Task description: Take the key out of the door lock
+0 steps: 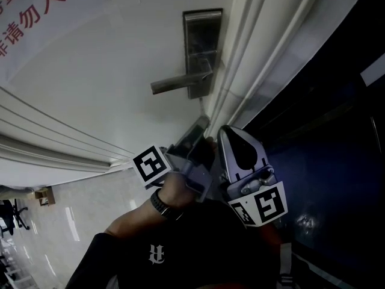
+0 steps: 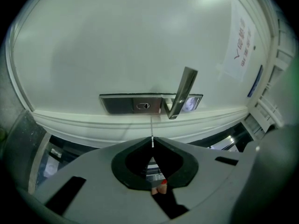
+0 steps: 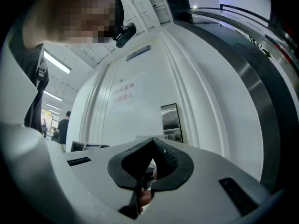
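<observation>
Left gripper (image 2: 152, 143) clenches a thin pale metal key (image 2: 152, 127) — edge-on, tip just short of the grey steel lock plate (image 2: 119, 104). Your right gripper (image 3: 151, 143) is closed, empty.

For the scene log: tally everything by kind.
Lock plate: 1
Lever handle: 1
Keyhole: 1
Paper notice: 1
Likely key, edge-on in left gripper: 1
Grippers, counting right gripper: 2
Total: 7

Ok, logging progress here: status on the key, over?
Left hand-held gripper shut on thin blade, apparently the key. Right hand-held gripper shut, empty. Keyhole looks empty. Nothing in the way.
</observation>
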Available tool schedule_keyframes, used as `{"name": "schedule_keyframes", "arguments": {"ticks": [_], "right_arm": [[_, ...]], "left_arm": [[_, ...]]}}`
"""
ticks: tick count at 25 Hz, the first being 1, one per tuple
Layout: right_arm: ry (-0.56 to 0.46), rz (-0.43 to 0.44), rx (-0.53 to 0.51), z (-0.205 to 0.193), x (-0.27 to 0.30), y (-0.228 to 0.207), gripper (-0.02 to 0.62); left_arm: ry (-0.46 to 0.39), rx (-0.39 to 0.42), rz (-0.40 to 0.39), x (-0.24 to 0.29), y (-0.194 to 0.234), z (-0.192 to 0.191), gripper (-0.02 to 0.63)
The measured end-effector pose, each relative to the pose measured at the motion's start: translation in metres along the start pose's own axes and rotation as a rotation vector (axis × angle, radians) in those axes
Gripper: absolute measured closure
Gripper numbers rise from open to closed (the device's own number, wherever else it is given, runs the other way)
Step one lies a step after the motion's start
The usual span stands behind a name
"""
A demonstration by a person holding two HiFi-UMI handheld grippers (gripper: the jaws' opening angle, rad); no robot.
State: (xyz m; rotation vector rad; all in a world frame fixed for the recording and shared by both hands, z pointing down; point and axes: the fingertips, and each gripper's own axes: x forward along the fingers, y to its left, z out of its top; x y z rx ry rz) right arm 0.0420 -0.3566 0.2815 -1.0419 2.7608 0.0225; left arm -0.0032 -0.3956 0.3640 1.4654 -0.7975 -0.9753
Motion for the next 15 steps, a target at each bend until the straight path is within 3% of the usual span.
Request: {"name": "schedule_keyframes", "arguments": {"ticks": [15], "right_arm": [[0.003, -0.001, -0.026, 0.0036, -0.0007, 0.0027, 0.581]], "left_arm": [[0.006, 0.009, -0.002, 0.0046, -0.0004, -0.0003, 0.597]]}}
